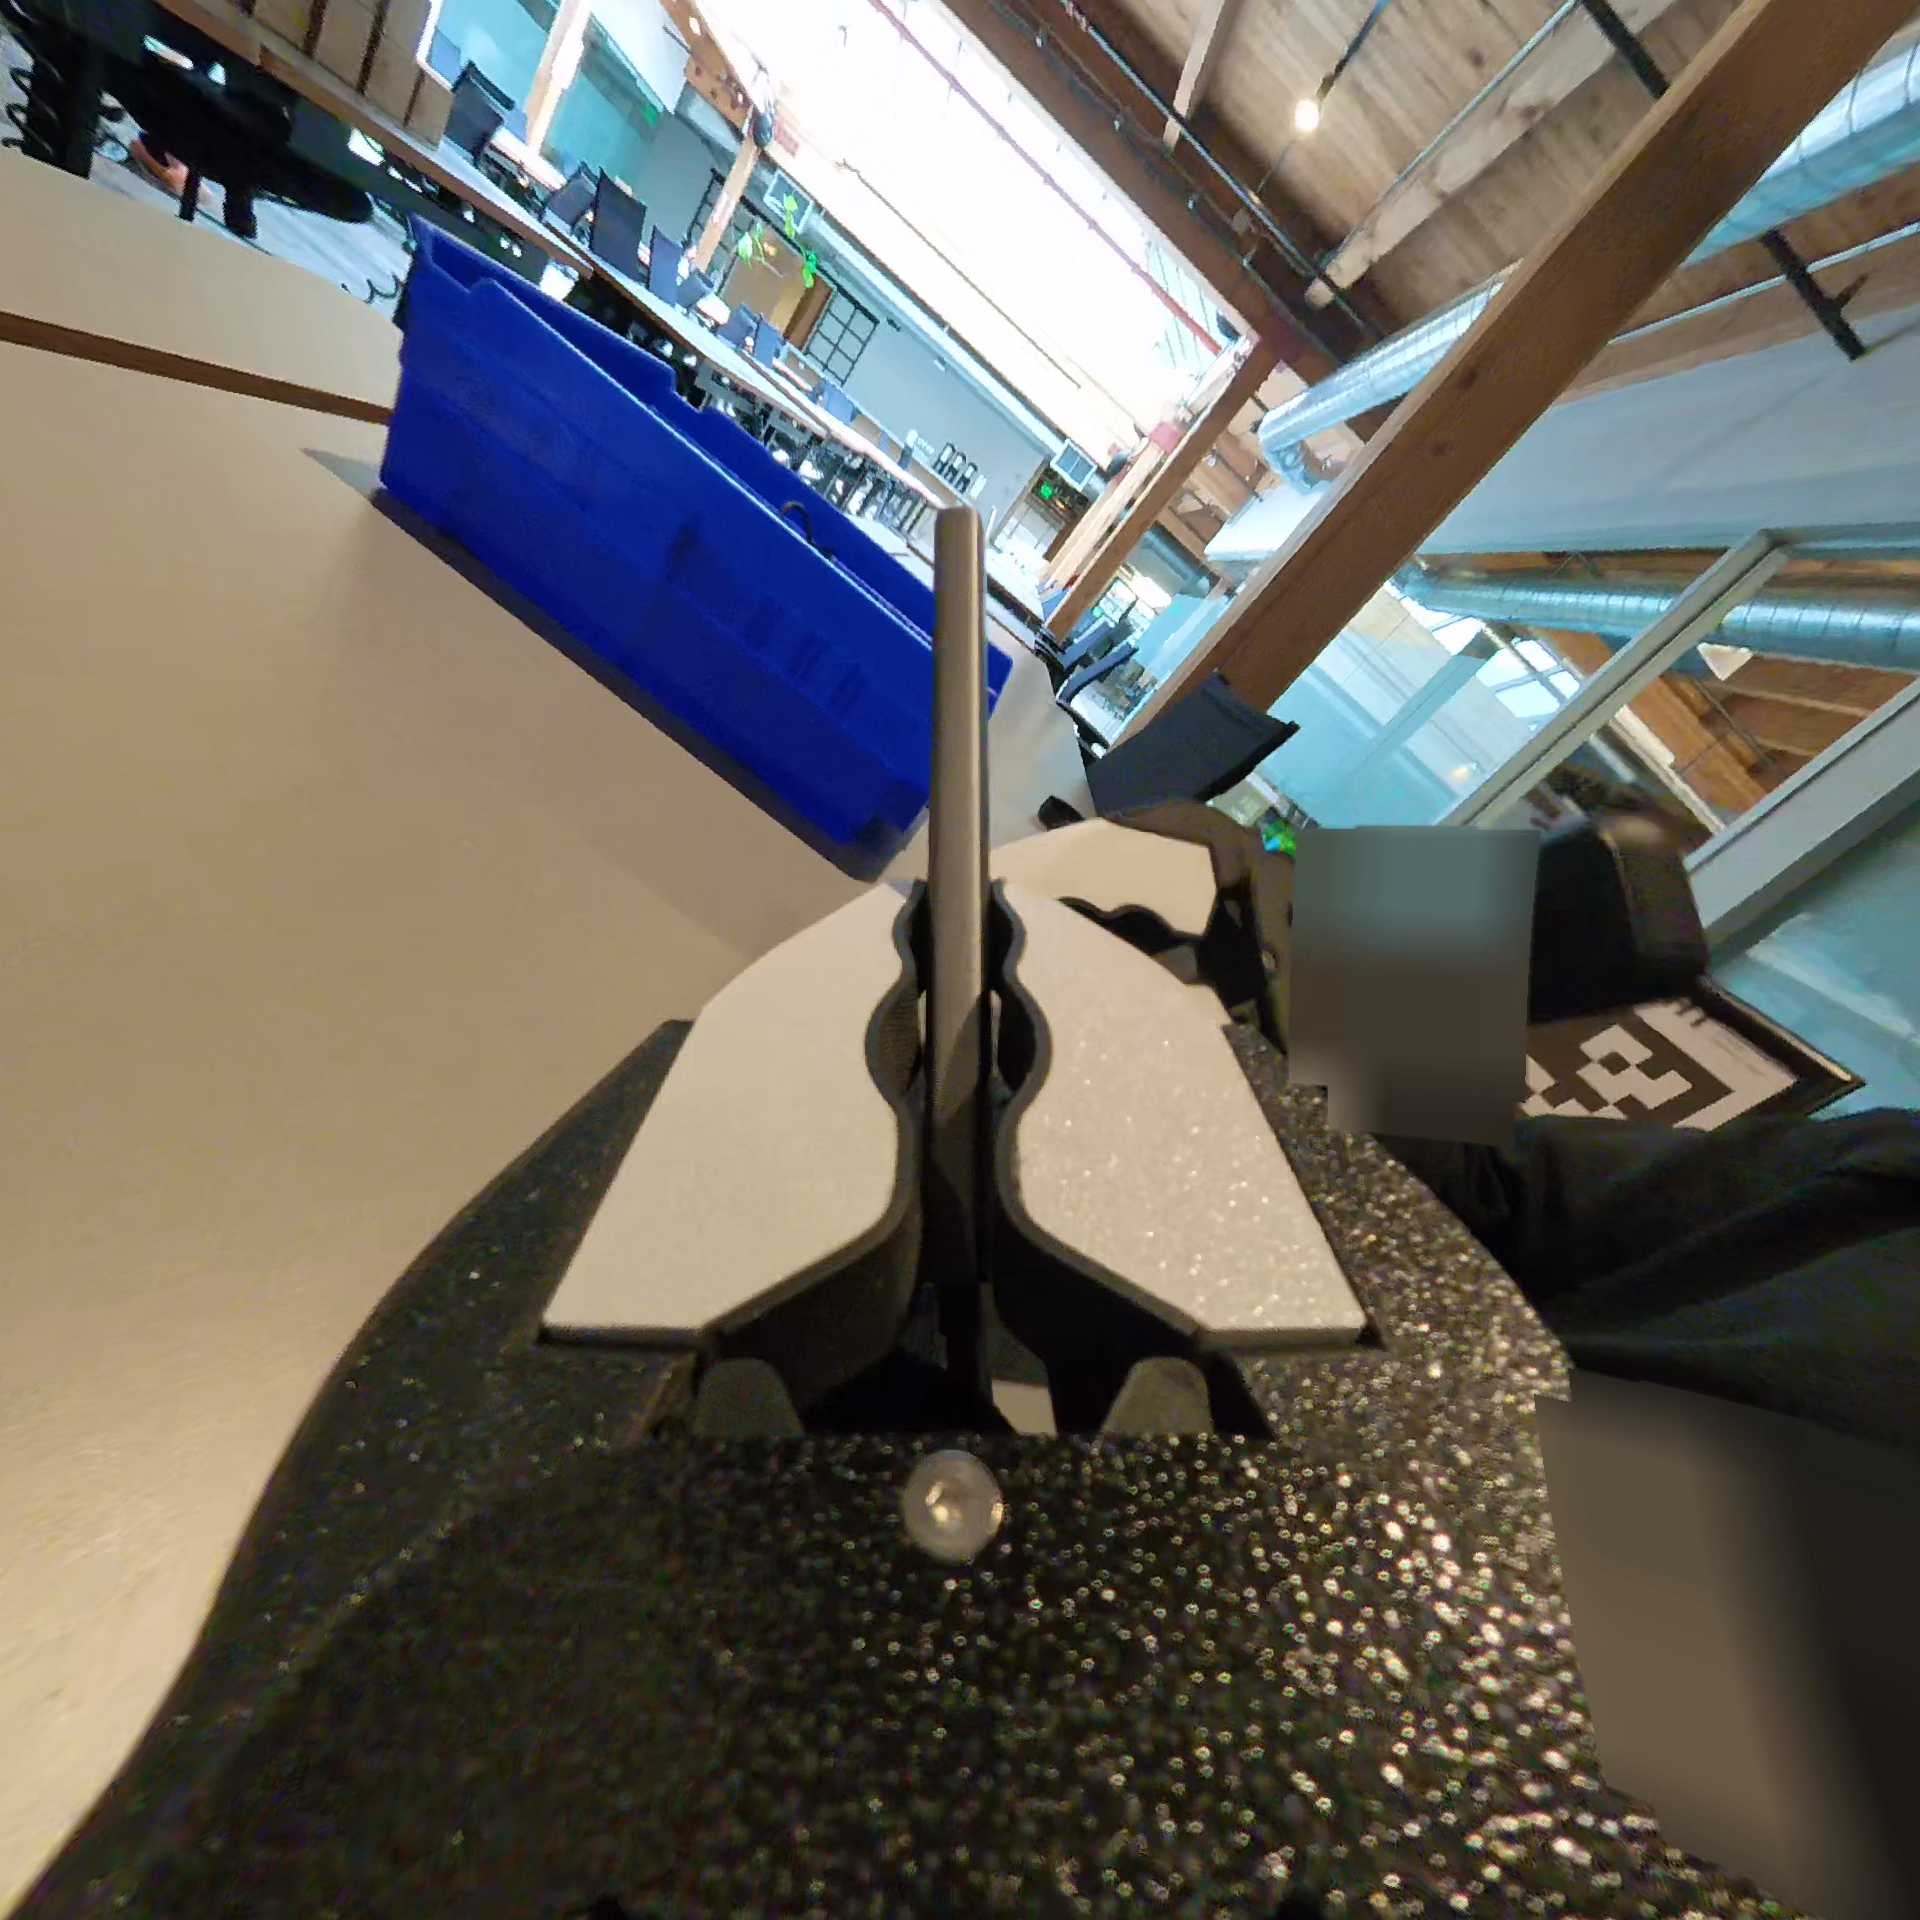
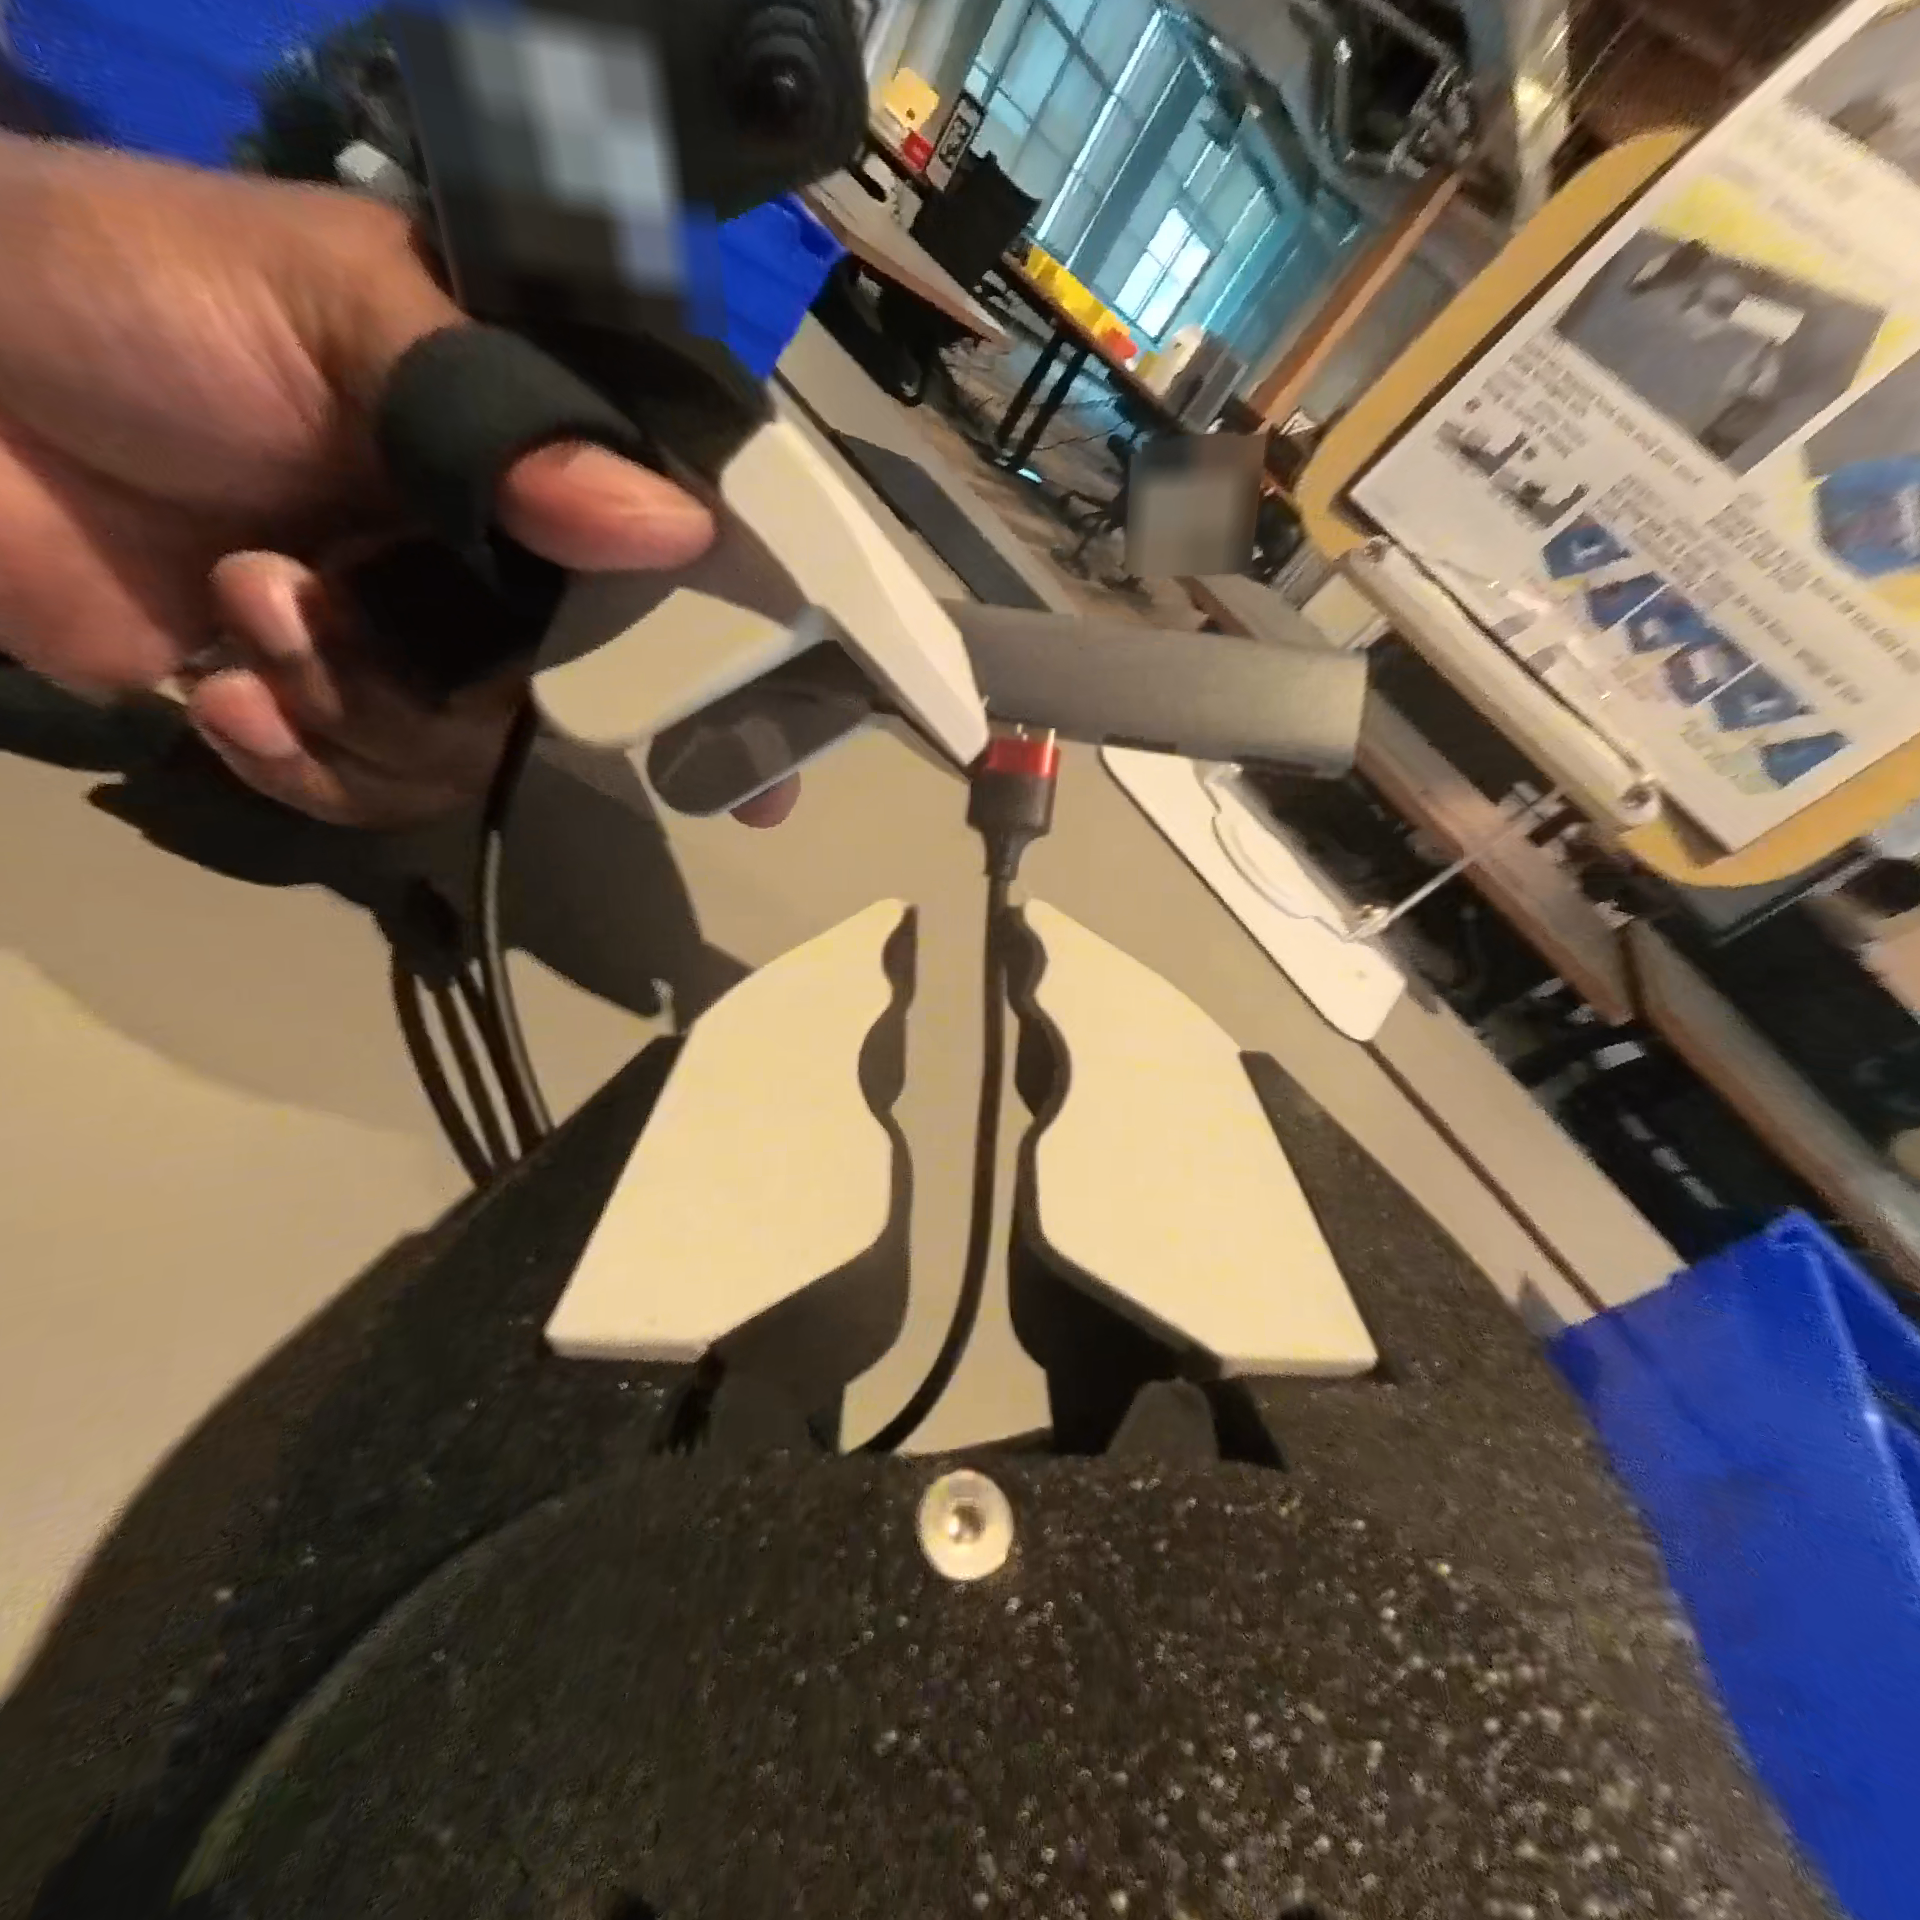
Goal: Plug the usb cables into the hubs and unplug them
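A pale table (image 1: 208, 831) carries a blue bin (image 1: 644, 582) at its far side. Above the table, the left gripper (image 1: 954, 914) is clamped on a slim grey hub (image 1: 956, 727) – seen edge-on from its own camera. A black cable (image 2: 987, 1091) with a red-banded plug (image 2: 1020, 764) sits in the hub's underside and runs down between the fingers of the right gripper (image 2: 966, 925), which are close around it – whether they pinch it I cannot tell.

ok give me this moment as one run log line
left gripper: shut on hub | right gripper: open around cable | red plug: at hub, seating unclear | blue bin: on table
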Tool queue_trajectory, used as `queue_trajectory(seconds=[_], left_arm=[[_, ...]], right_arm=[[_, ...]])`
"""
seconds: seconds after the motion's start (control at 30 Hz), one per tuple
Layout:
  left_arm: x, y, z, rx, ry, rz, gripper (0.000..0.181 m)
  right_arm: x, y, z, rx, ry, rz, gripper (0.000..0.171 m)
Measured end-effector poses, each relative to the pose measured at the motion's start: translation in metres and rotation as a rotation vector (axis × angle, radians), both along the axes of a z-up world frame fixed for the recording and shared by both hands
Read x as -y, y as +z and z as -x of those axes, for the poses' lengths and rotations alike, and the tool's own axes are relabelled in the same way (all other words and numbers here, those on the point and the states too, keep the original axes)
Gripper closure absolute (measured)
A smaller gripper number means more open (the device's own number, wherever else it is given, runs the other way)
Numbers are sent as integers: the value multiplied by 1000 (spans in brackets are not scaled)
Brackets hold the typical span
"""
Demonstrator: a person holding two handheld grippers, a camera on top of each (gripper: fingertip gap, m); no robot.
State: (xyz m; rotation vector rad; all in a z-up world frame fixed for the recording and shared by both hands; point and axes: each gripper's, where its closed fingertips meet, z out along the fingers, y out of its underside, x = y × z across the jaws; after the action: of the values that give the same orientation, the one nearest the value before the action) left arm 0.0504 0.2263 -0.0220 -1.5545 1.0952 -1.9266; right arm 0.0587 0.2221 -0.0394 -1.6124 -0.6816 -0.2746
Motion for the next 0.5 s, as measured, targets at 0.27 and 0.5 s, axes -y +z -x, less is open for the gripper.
queue_trajectory(seconds=[0.27, 0.5], left_arm=[[1, -4, -2, -27, 11, -13, 172], [13, -13, -7, -95, -24, -73, 172]], right_arm=[[-6, 5, 3, 35, -60, -45, 142], [-8, 7, 1, 94, -102, -68, 145]])
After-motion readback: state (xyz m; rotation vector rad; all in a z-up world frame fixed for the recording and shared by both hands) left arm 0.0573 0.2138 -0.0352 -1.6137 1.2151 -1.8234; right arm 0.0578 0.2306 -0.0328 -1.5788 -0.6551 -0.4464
